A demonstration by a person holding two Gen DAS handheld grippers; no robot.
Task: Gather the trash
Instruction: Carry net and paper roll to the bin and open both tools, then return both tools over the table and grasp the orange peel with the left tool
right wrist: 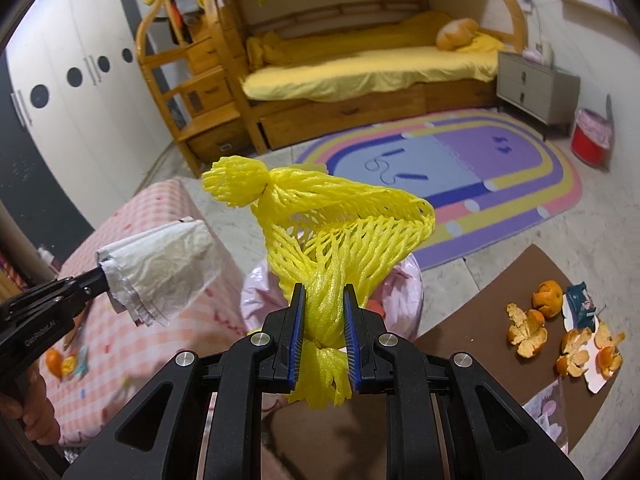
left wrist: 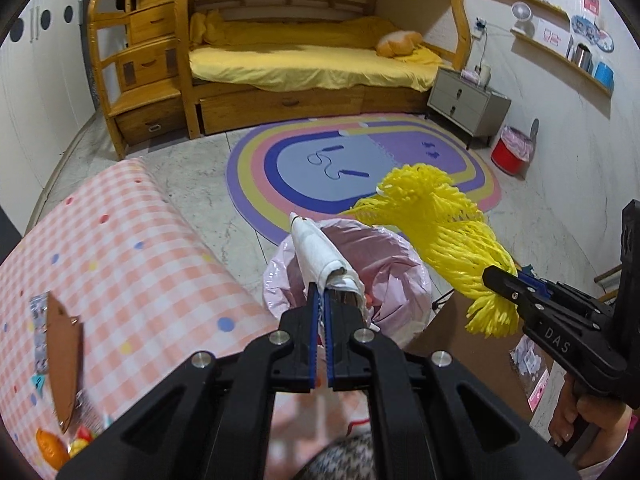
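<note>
Left gripper (left wrist: 320,304): jaws pressed together on a crumpled white wrapper (left wrist: 316,252); the wrapper sticks out past the fingertips, above the bin's mouth.
Right gripper (right wrist: 322,320): jaws pinching a bunched yellow foam net (right wrist: 344,224) near its frayed lower end; the net's tied tuft points up and away.
Net position: held in the air above the bin, at its right side in the left wrist view.
Bin with pink liner (left wrist: 392,264): stands on the floor between the checked surface and the brown table, directly under both grippers; something orange-red shows inside, too hidden to name.
Pink checked cloth (left wrist: 132,248): covers a surface left of the bin; a brown cardboard piece (left wrist: 64,356) lies near its near edge, with orange scraps at the near corner.
Brown table (right wrist: 500,304): right of the bin; mandarin peels (right wrist: 528,328) and a dark snack packet (right wrist: 580,304) lie toward its right edge.
Hands: a person's fingers show on each gripper's handle.
Rug (left wrist: 360,168): striped oval on the floor beyond the bin.
Red bin (left wrist: 510,152): by the right wall, beside a grey nightstand (left wrist: 468,104).
Bunk bed (left wrist: 304,60): wooden, yellow sheets, against the far wall.
</note>
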